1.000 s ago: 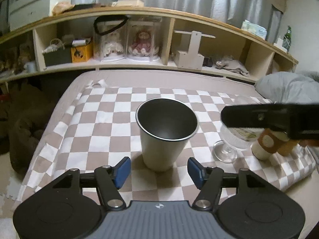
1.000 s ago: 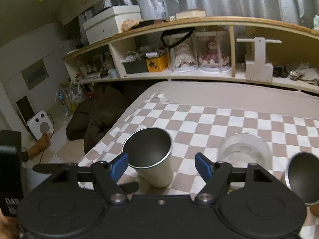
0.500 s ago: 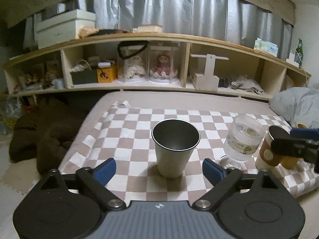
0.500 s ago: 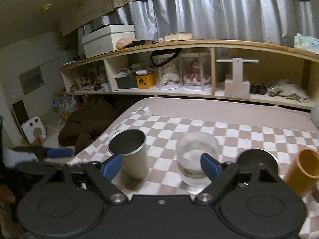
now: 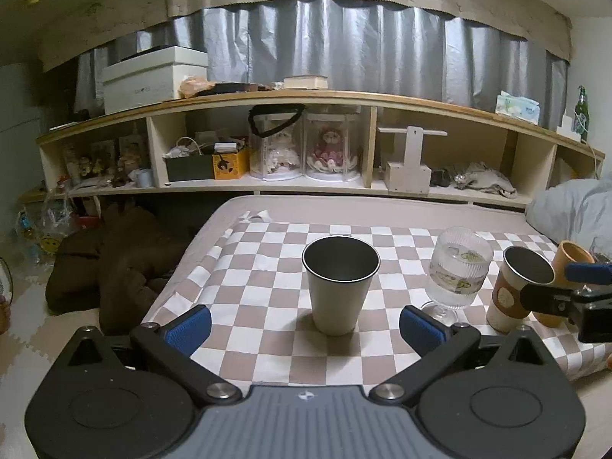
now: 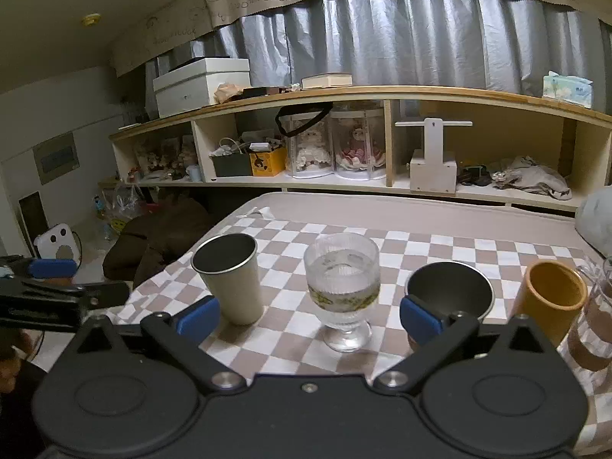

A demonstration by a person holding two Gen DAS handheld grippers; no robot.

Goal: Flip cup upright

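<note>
Nearest, the left gripper (image 5: 305, 325) and right gripper (image 6: 308, 317) are held wide apart and empty, beyond which the steel cup (image 5: 340, 284) is seen upright on the checked cloth (image 5: 264, 279), beside a stemmed glass (image 6: 343, 288).

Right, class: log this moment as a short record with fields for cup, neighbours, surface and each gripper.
cup: steel cup, upright, mouth up
neighbours: ribbed glass, sleeved cup, orange cup, all upright
surface: checkered cloth
left gripper: jaws open, holding nothing
right gripper: jaws open, holding nothing
</note>
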